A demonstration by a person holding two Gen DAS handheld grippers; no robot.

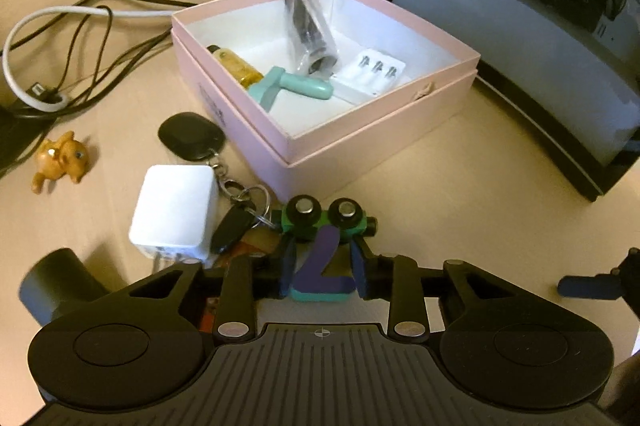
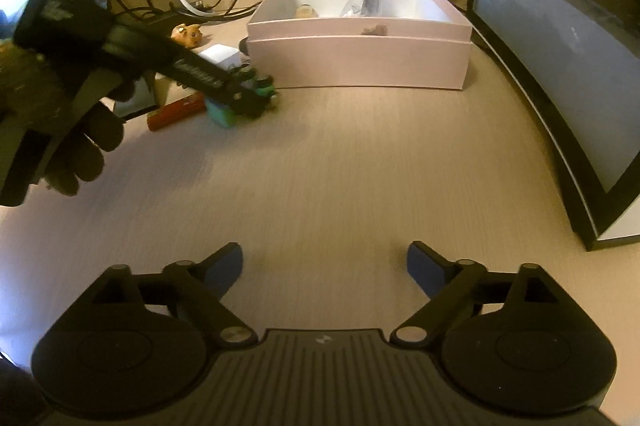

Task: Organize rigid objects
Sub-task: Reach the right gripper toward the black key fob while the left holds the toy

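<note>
Your open pink cardboard box (image 1: 240,129) sits centre frame in the left wrist view. Inside it lie an amber translucent bottle (image 1: 236,65), a teal plastic T-shaped tool (image 1: 288,87), a clear bag holding a dark cylinder (image 1: 310,33), leaning on the far wall, and a white tray of three small tips (image 1: 374,69). At lower left, outside the box: a white cube charger (image 1: 172,214), a black oval key fob (image 1: 190,135) on its keyring, an orange animal figurine (image 1: 62,159), and, low centre, a green, teal and purple block piece (image 1: 322,258) between blue pads.

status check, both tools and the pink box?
Left tool shut on green-purple toy, short of pink box. Right tool open, empty. Keys and white charger crowd the toy.
</note>
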